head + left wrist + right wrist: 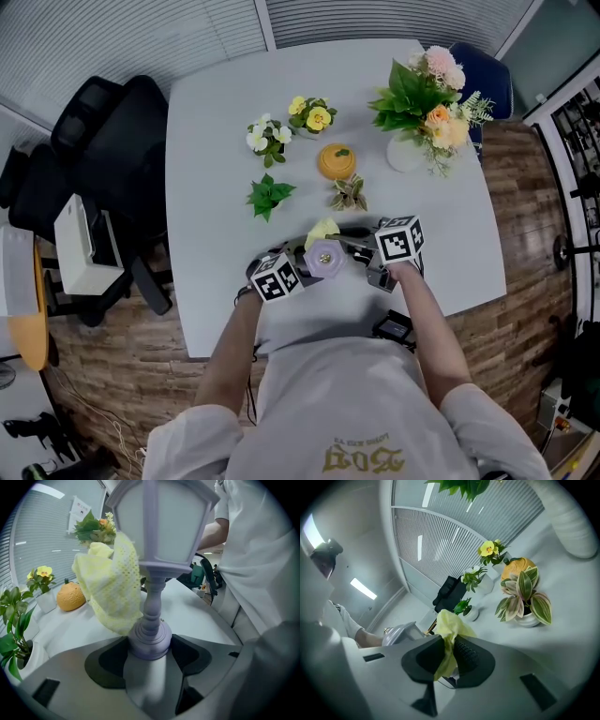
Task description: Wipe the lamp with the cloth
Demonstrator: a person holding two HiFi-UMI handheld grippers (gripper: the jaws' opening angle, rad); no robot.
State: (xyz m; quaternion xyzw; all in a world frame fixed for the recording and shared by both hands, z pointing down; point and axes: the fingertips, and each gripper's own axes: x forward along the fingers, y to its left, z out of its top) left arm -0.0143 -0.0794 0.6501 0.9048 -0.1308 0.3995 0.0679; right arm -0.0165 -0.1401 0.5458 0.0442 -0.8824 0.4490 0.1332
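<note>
Lilac lantern lamp (159, 531), turned base clenched by left gripper (150, 654) fingers (104, 665), right gripper (449, 657) pinching waffle-textured yellow cloth (112, 592)

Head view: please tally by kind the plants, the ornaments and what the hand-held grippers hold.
Small potted plants: 4
Vase of flowers: 1
Orange ornament: 1
Lamp: 1
Cloth: 1
Total: 8
</note>
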